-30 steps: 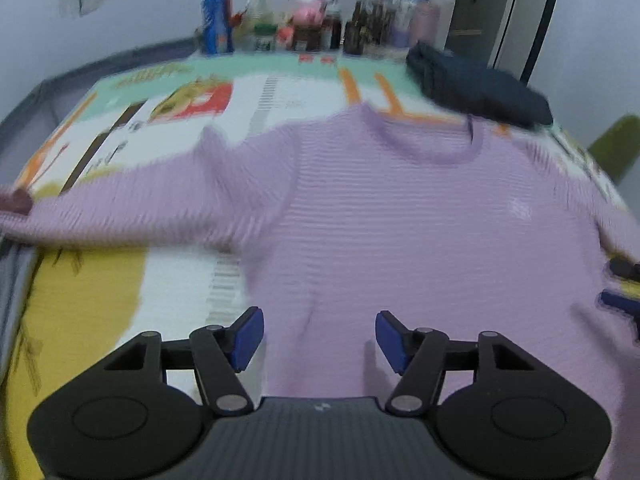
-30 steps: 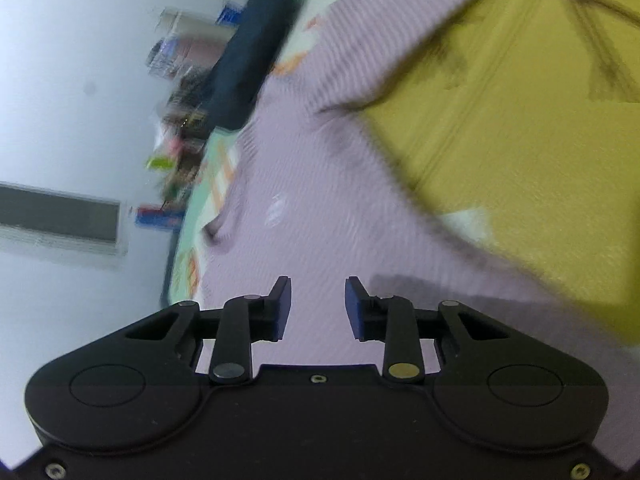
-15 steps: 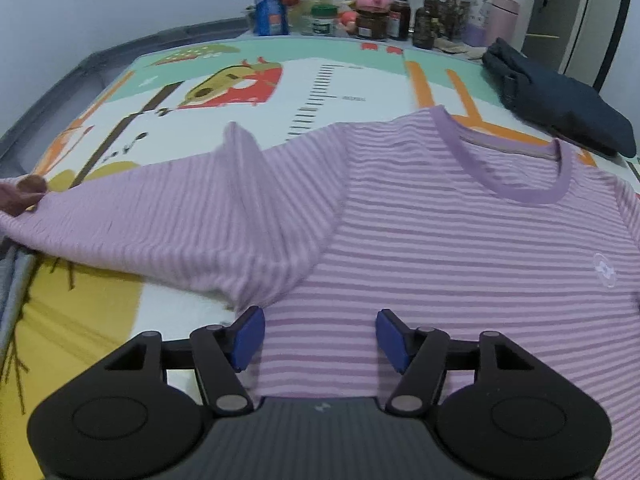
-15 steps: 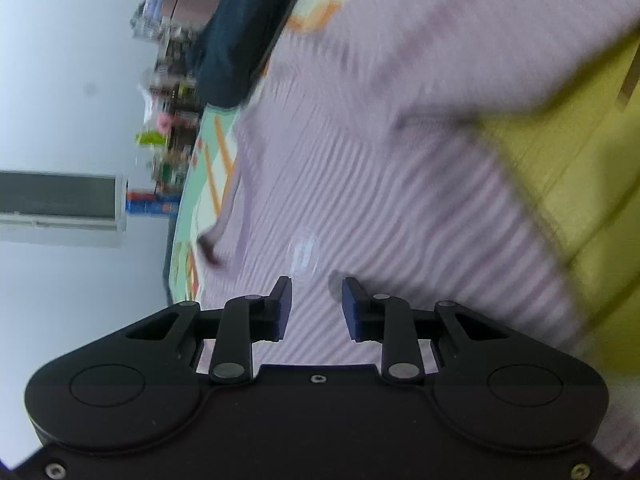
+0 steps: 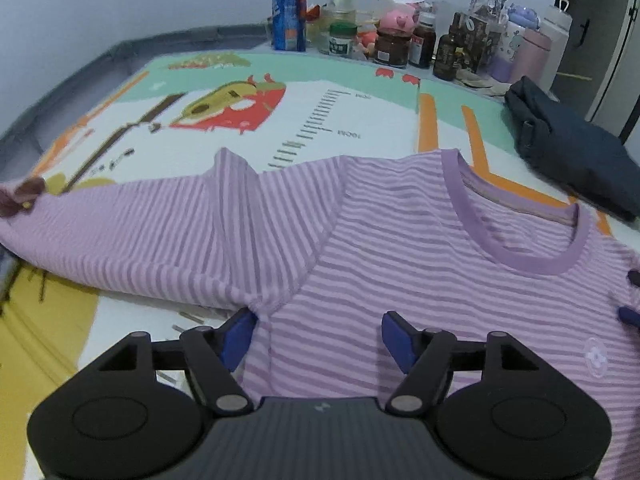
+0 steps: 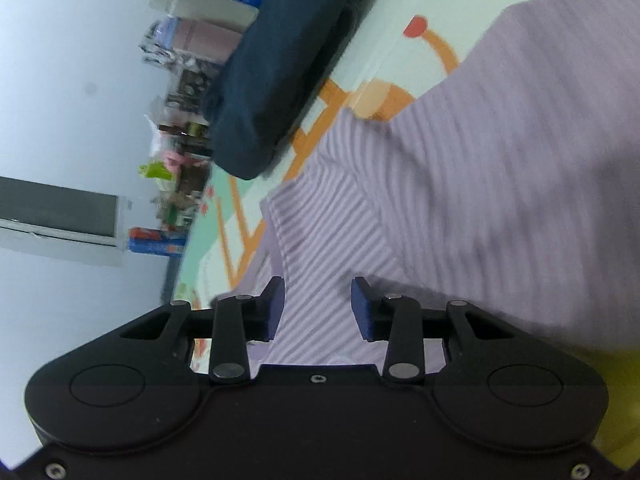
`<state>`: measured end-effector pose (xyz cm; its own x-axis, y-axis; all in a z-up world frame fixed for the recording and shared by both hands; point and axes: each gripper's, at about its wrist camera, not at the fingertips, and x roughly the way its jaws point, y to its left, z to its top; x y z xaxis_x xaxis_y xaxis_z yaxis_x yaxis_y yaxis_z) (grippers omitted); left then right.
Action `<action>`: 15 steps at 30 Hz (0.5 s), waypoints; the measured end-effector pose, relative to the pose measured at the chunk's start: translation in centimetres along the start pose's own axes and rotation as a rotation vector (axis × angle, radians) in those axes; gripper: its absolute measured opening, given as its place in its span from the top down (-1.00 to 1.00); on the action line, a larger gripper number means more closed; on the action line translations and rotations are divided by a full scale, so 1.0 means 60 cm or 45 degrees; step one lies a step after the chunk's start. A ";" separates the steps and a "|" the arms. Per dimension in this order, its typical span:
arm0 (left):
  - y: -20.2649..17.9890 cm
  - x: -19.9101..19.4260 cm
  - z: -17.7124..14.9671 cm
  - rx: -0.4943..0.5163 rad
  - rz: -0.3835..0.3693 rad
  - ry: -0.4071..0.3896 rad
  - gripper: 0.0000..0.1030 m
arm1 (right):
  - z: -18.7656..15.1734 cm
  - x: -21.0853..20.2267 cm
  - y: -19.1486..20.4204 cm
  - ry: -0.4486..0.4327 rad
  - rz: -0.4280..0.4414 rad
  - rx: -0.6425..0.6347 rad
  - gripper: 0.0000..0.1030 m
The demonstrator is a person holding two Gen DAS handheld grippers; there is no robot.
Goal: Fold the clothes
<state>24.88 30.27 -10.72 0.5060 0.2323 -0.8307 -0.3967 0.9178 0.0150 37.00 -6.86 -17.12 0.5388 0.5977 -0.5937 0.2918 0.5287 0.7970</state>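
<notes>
Striped purple sweater [image 5: 400,248] lies flat on the play mat [image 5: 352,120], folded navy garment [image 5: 576,152] at its 2 o'clock. Left gripper [image 5: 316,338] hovers above the armpit seam, jaws opening, gripping nothing. Right gripper [image 6: 318,308] likewise opens over the fabric, empty.

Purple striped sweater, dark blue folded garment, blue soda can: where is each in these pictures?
purple striped sweater [image 5: 420,264]: left wrist view, on its chest below the collar.
dark blue folded garment [image 6: 280,52]: right wrist view, on the middle of its top face.
blue soda can [image 5: 289,14]: left wrist view, on its side wall.
</notes>
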 end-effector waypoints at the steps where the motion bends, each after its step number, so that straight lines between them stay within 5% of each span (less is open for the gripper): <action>1: -0.002 0.000 -0.001 0.008 0.024 -0.006 -0.36 | 0.010 0.002 -0.001 -0.010 -0.005 -0.004 0.34; 9: 0.039 -0.051 -0.035 -0.058 0.131 -0.059 -0.32 | 0.078 -0.058 -0.038 -0.212 -0.106 0.012 0.49; 15: 0.003 -0.114 -0.047 -0.037 0.073 -0.127 -0.34 | 0.068 -0.075 -0.031 -0.207 -0.025 -0.023 0.27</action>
<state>19.17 27.94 -6.59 0.5547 0.3165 -0.7695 -0.4483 0.8928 0.0440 37.26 -13.00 -15.51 0.6546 0.4823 -0.5821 0.2900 0.5509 0.7826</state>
